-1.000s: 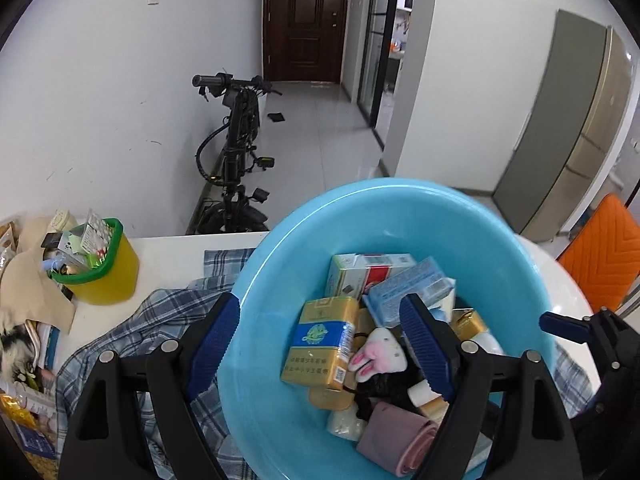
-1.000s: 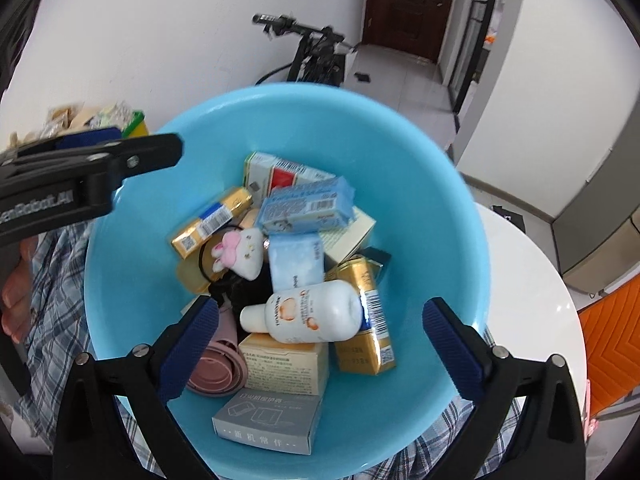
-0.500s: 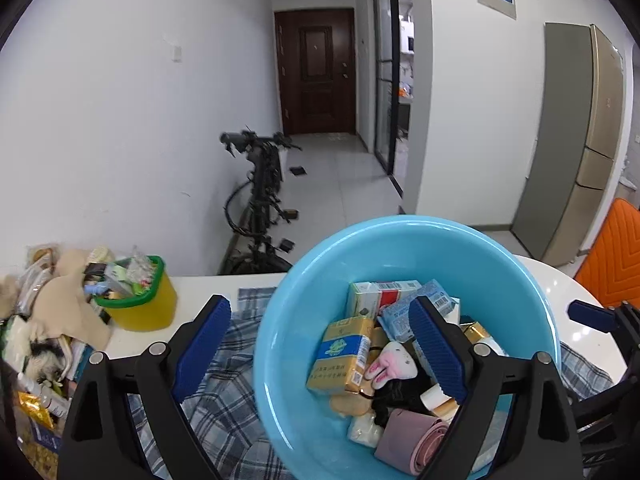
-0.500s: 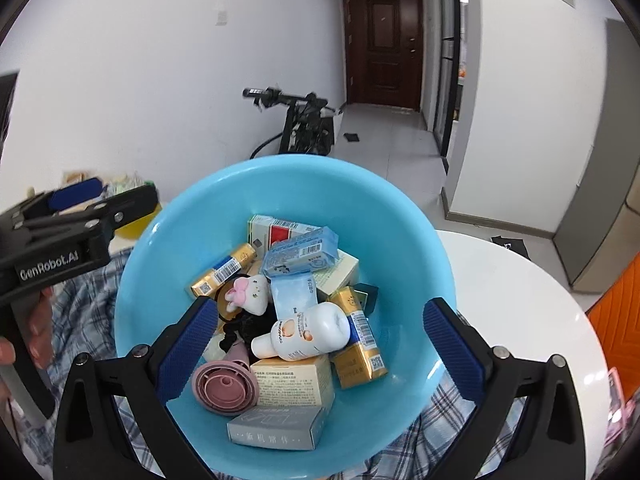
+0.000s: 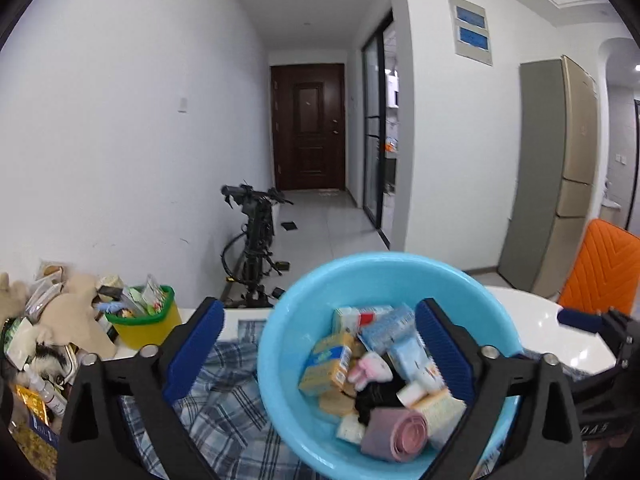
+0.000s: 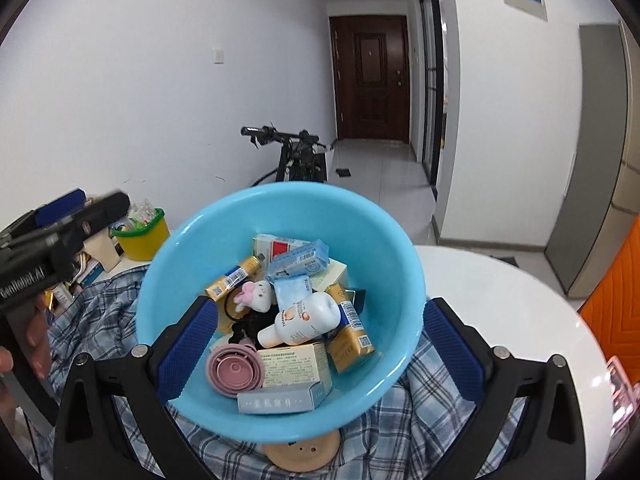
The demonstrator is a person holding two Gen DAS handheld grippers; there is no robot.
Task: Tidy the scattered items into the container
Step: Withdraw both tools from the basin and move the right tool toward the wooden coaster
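A light blue basin sits on a plaid shirt on the white table; it also shows in the left wrist view. It holds several small boxes, a white lotion bottle, a bunny toy and a pink roll. My left gripper is open and empty, held back from the basin's left side. My right gripper is open and empty, held back from the basin's near side.
A yellow tub with a green rim full of packets stands left of the shirt. Plush toys and clutter pile at the far left. A round beige object lies on the shirt below the basin. An orange chair stands right.
Both grippers have pulled back and up from the basin, so it looks smaller and more of the room shows. The basin and its contents have not moved.
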